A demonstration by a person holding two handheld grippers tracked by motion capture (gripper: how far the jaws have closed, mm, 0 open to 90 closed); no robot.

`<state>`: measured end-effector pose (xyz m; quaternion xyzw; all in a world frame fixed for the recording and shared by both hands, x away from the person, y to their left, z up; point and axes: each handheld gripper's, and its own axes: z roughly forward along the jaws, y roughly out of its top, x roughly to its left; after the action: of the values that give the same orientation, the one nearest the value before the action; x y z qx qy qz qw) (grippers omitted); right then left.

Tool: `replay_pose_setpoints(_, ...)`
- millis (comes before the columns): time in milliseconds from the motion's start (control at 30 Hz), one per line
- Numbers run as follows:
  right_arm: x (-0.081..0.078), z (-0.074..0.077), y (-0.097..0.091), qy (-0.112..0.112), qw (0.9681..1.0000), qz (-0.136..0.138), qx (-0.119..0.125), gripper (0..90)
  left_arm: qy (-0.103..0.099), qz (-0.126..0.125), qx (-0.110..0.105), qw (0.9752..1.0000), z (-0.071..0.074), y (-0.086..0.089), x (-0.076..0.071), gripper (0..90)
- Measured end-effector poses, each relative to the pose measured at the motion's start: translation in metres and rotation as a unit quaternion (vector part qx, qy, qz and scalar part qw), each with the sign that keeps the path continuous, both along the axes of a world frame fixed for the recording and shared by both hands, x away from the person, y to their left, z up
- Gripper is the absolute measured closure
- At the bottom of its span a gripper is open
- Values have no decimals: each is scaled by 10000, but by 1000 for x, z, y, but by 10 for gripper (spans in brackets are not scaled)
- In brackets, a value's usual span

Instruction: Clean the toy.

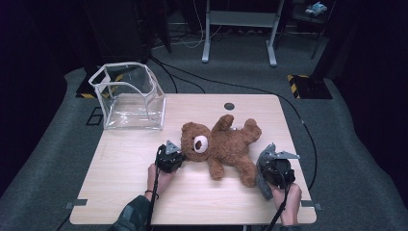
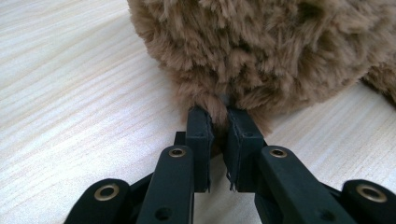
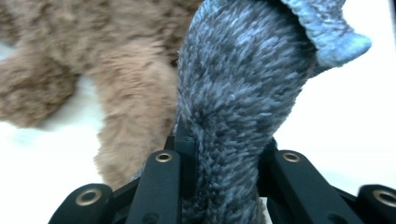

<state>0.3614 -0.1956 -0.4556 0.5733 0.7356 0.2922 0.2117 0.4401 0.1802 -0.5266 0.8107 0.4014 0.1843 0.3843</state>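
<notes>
The teddy bear point(image 1: 223, 147) lies on the tabletop point(image 1: 125, 163) between both tools; the left tool point(image 1: 169, 158) is clenched on fur at its head, the right tool point(image 1: 275, 169) beside its leg grasps a grey sock point(image 3: 243, 93)

Looking like a lab or test room; grey carpet point(image 1: 57, 159) is covering the floor; cables point(image 1: 202, 79) are trailing across it; a metal desk frame point(image 1: 239, 29) is standing far behind the wooden table point(image 1: 125, 192); hazard tape point(image 1: 300, 78) is marking the floor.
</notes>
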Motion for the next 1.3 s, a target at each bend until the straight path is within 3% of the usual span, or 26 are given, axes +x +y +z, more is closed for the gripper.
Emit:
replay_pose_setpoints(133,-7,-15,8,212,9996,177,-34,725,0,-1,0,10000,0,0,0,801)
replay_pose_setpoints(200,-11,-23,10,439,9987,241,-46,725,-1,-1,1,10000,0,0,0,802)
replay_pose_setpoints(267,-14,-27,8,486,9983,308,-95,725,0,-2,1,10000,0,0,0,801)
replay_pose_setpoints(333,-18,-17,4,363,9991,215,-54,724,1,-2,4,10000,0,0,0,801)
replay_pose_setpoints(433,-19,8,6,-5,9999,140,76,722,-1,0,5,10000,0,0,0,801)
replay_pose_setpoints(500,-15,24,15,-257,9991,319,129,719,-1,1,3,10000,0,0,0,802)
replay_pose_setpoints(600,-5,32,36,-371,9976,550,199,715,0,-1,1,10000,0,0,0,802)
replay_pose_setpoints(700,10,22,57,-239,9974,681,58,716,0,0,0,10000,0,0,0,802)
replay_pose_setpoints(800,18,0,61,-13,9978,649,-150,722,-10,3,-5,10000,0,0,0,803)
replay_pose_setpoints(867,14,-7,54,36,9983,580,-14,726,-12,5,-7,10000,0,0,0,804)
replay_pose_setpoints(1133,-8,-11,19,186,9992,132,-326,725,-12,6,-8,10000,0,0,0,804)
replay_pose_setpoints(1233,-14,-4,23,-25,9993,174,-329,724,-12,6,-9,10000,0,0,0,804)
replay_pose_setpoints(1300,-16,3,36,-270,9980,434,-371,724,-13,8,-4,10000,0,0,0,804)
